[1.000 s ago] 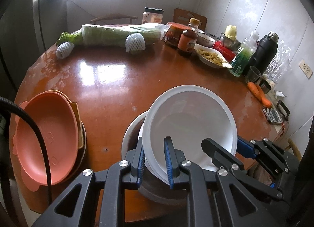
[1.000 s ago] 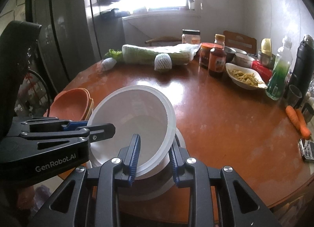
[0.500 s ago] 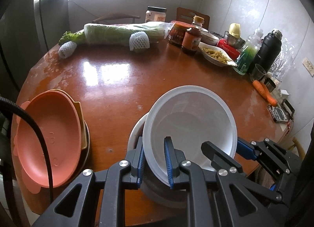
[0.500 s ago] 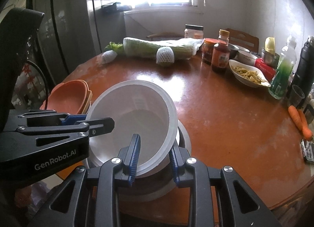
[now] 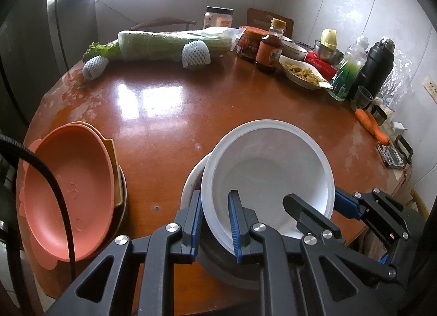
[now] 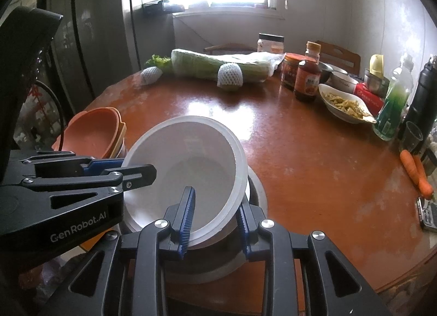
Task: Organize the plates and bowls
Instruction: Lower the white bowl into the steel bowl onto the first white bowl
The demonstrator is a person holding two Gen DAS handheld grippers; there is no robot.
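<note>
**A:** What sits at the centre?

**B:** A white bowl [image 5: 269,168], tilted, its rim raised on one side. It rests inside a larger grey-white bowl [image 6: 255,187] on the near edge of a round brown table [image 5: 169,114]. Both grippers hold the white bowl.

**A:** How do they hold it?

**B:** The left gripper [image 5: 215,220] is clamped on the near rim, one blue pad inside the bowl and one outside, pressed tight on the thin wall. The right gripper [image 6: 215,213] straddles the rim on the bowl's other side. Its jaws stand a little wider, one pad inside and one outside. Whether both pads press on the wall, I cannot tell for sure, but the rim sits between them and the bowl stays tilted.

**A:** What lies beside the bowls?

**B:** To the left, near the table's edge, a stack of plates [image 5: 68,190]: an orange one on top, a yellow one under it, tipped up against each other.

**A:** And further off?

**B:** Across the table, a long wrapped cabbage [image 5: 174,45] with two fruits in white foam netting [image 5: 196,55] beside it. To the right, a brown sauce bottle [image 5: 269,48], a white dish of food [image 5: 303,73], a green bottle [image 5: 347,73], a black flask [image 5: 377,62] and two carrots [image 5: 371,125].
</note>
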